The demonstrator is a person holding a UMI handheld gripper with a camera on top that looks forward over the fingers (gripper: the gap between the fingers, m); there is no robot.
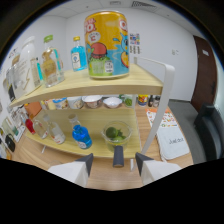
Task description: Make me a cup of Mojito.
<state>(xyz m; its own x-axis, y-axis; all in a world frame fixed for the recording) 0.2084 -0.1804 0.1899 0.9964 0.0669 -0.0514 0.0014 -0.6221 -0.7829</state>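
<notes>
Tongs (114, 163) open, fingers apart, nothing held. Dark upright handle (118, 156) between them. Just beyond, on lower shelf (65, 146): glass bowl (116, 133) of green mint or lime (cannot tell which). Blue bottle (81, 137) beside it. Upper shelf: large yellow can (107, 45), clear bottles (51, 62).

Single gripper-mounted view – close, facing the shelf (100, 82) over its fingers (86, 162)

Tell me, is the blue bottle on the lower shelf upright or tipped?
Upright: the blue bottle stands on its base, cap up, beside the glass bowl holding greens.
</notes>
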